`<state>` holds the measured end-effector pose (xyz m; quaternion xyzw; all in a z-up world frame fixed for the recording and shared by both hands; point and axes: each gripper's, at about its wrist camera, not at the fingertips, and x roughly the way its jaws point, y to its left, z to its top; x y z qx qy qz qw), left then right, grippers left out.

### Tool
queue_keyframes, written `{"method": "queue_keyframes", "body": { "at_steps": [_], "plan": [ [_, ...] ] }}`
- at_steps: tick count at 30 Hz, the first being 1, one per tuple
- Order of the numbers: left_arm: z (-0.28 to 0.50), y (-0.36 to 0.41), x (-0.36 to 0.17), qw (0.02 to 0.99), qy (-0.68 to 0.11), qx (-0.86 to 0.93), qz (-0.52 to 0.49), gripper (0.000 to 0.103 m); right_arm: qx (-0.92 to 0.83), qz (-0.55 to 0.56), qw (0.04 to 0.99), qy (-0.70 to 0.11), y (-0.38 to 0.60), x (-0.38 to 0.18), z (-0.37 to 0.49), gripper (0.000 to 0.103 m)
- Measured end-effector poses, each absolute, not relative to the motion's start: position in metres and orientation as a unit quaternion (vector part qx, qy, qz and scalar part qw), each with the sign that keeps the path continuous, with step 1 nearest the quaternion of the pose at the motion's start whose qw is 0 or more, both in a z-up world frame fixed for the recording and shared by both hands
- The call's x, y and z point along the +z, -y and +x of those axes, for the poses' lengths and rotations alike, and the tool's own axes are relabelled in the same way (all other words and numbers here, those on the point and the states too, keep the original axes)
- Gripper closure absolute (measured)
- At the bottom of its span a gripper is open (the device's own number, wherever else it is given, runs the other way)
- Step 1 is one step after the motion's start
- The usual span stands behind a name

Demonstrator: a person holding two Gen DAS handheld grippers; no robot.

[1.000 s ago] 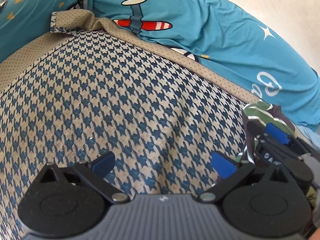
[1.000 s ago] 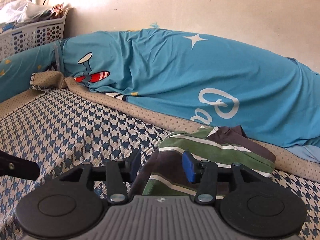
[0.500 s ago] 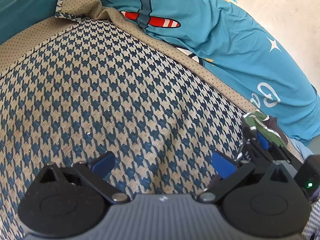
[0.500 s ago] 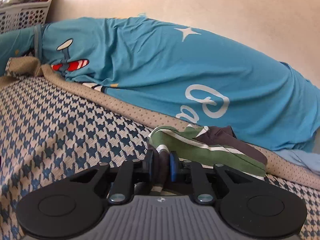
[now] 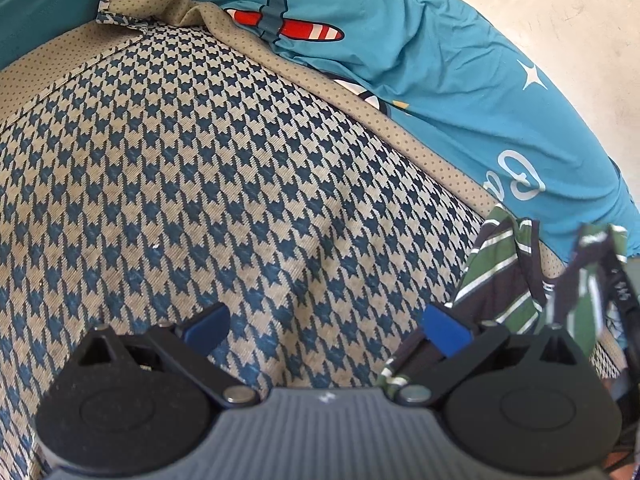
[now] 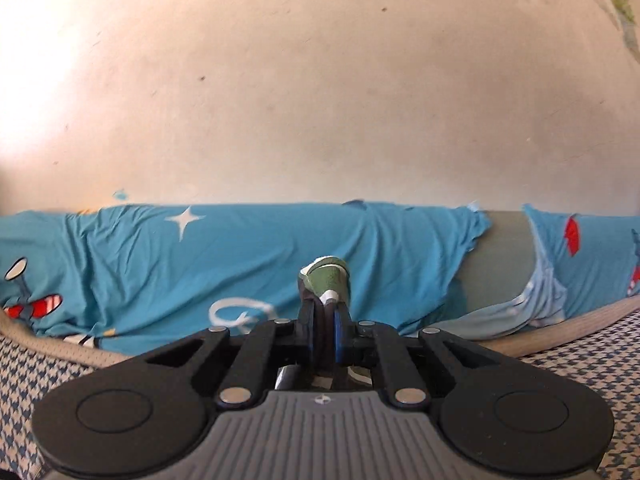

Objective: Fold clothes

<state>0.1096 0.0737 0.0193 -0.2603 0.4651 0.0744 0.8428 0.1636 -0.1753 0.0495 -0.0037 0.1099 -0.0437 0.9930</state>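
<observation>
A green, brown and white striped garment [image 5: 504, 276] hangs lifted at the right edge of the left wrist view, above the houndstooth bed cover [image 5: 224, 184]. My right gripper [image 6: 326, 336] is shut on a bunched fold of that striped garment [image 6: 326, 278], which sticks up between its blue pads. My left gripper [image 5: 324, 326] stands open low over the bed cover, with nothing between its fingers; the hanging cloth brushes past its right finger [image 5: 446, 330]. The rest of the garment is hidden below the right gripper.
A long bolster in a turquoise cover [image 6: 280, 256] with aeroplane and star prints lies along the cream wall [image 6: 320, 80]. A tan dotted border [image 5: 360, 104] edges the bed cover. A pale blue cloth [image 6: 516, 312] lies at the bolster's right end.
The right gripper closed on the striped garment and raised it off the bed, tilting up toward the wall. The left gripper stayed open and shifted slightly.
</observation>
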Motion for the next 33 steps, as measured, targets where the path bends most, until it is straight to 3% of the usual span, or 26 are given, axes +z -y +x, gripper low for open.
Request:
{"method": "queue_keyframes", "body": {
  "at_steps": [15,22,33],
  "plan": [
    [0.112,-0.071,0.014,0.835,-0.474,0.073,-0.270,0.000,0.045,-0.096,0.969,-0.225,0.113,-0.022,0.208,0.091],
    [0.113,-0.070,0.017,0.839,-0.469,0.071,-0.267,0.000,0.101,-0.057,0.964,-0.238,0.122,-0.013,0.205,0.054],
    [0.108,-0.059,0.024,0.851,-0.465,0.050,-0.238,0.000,0.104,-0.027,0.963,-0.247,0.180,0.018,0.148,0.051]
  ]
}}
